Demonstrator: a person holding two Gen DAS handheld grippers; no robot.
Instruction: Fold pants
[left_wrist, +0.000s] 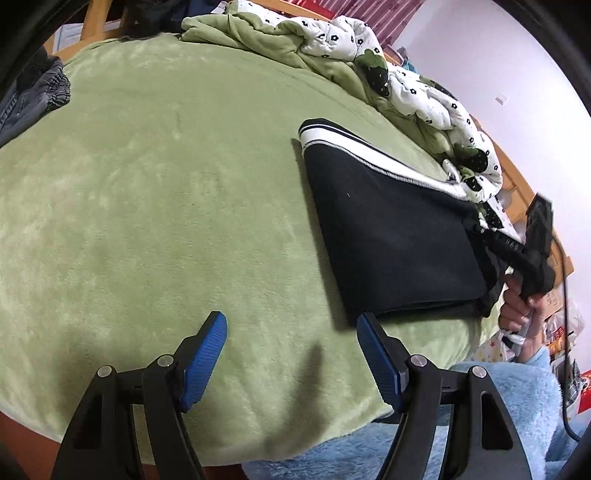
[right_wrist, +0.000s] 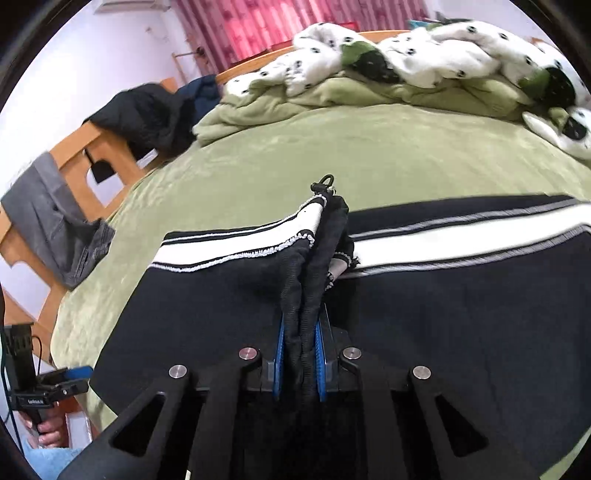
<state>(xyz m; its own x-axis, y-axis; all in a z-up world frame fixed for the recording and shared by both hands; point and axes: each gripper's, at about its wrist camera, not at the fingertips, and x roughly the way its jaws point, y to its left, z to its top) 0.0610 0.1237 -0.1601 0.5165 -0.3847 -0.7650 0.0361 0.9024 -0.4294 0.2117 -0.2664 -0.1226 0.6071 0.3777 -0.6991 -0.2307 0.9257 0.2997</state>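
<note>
Black pants (left_wrist: 391, 236) with a white side stripe lie folded on the green bed cover (left_wrist: 166, 192), right of centre in the left wrist view. My left gripper (left_wrist: 291, 325) is open and empty, low over the cover, its right finger near the pants' near corner. My right gripper (right_wrist: 300, 332) is shut on a bunched fold of the pants (right_wrist: 207, 295) and holds it lifted; the pants fill the lower part of the right wrist view. The right gripper also shows at the pants' far right edge in the left wrist view (left_wrist: 476, 229).
A crumpled white-and-green quilt (left_wrist: 406, 85) lies along the far side of the bed. Grey clothes (right_wrist: 59, 225) hang over the wooden bed frame (right_wrist: 96, 155), with dark clothes (right_wrist: 147, 114) beside them. My blue fleece sleeve (left_wrist: 509, 398) is at the near edge.
</note>
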